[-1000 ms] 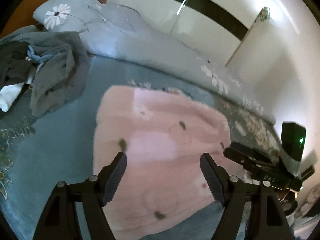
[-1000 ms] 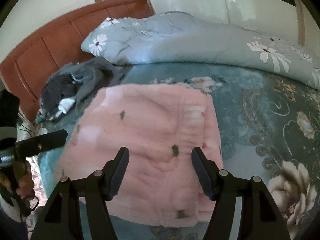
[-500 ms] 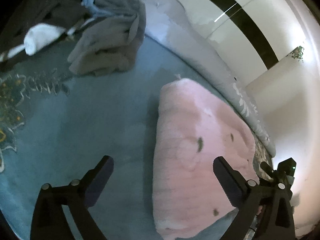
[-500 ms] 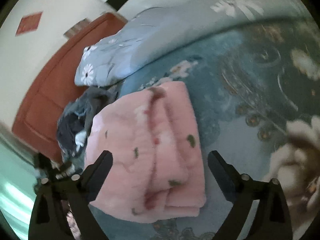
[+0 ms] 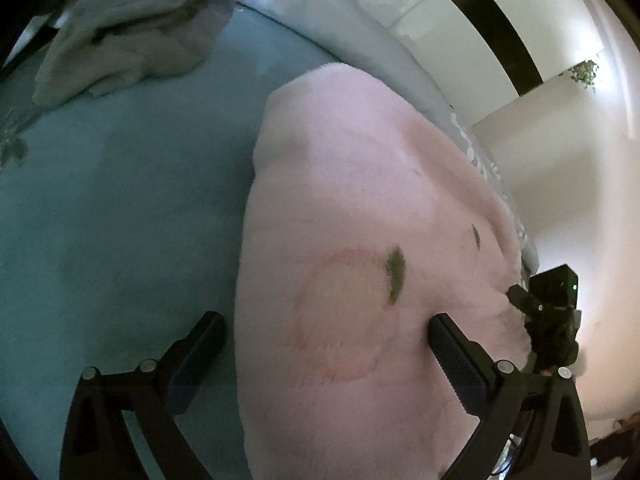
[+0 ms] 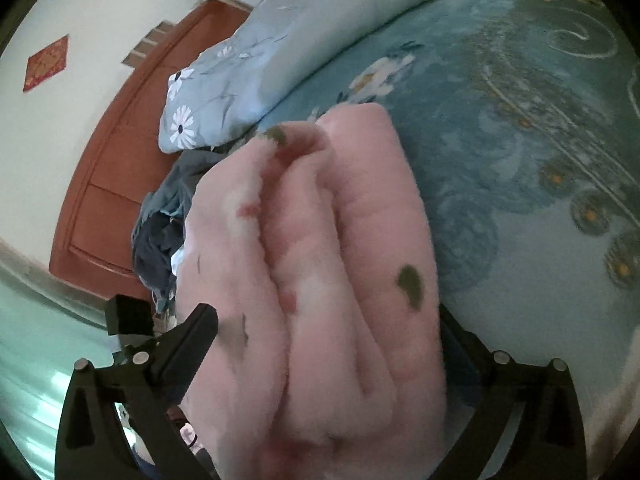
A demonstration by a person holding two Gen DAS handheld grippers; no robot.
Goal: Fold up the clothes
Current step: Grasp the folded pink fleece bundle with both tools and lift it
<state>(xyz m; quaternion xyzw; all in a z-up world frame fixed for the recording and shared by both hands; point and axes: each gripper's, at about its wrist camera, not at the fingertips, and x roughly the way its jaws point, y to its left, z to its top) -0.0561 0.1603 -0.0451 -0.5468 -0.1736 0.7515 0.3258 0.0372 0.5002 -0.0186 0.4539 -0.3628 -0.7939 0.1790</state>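
Observation:
A folded pink fluffy garment (image 5: 360,208) with small green marks lies on the teal bedsheet (image 5: 100,200). My left gripper (image 5: 326,348) is open wide, and its two fingers straddle the garment's near edge. In the right wrist view the same garment (image 6: 320,260) shows as stacked thick folds. My right gripper (image 6: 328,336) is also open wide around the end of the stack, and the pink fabric partly hides its right finger. The right gripper's body (image 5: 548,300) appears past the garment's far side in the left wrist view.
A loose grey clothes pile (image 5: 132,28) lies on the bed beyond the garment, with dark clothes (image 6: 160,248) beside it. A pale blue flowered duvet (image 6: 240,80) runs along the far side. A wooden headboard (image 6: 120,184) stands behind it.
Both grippers have come down and in toward the pink garment. It now fills the gap between each pair of fingers. The jaws stay wide.

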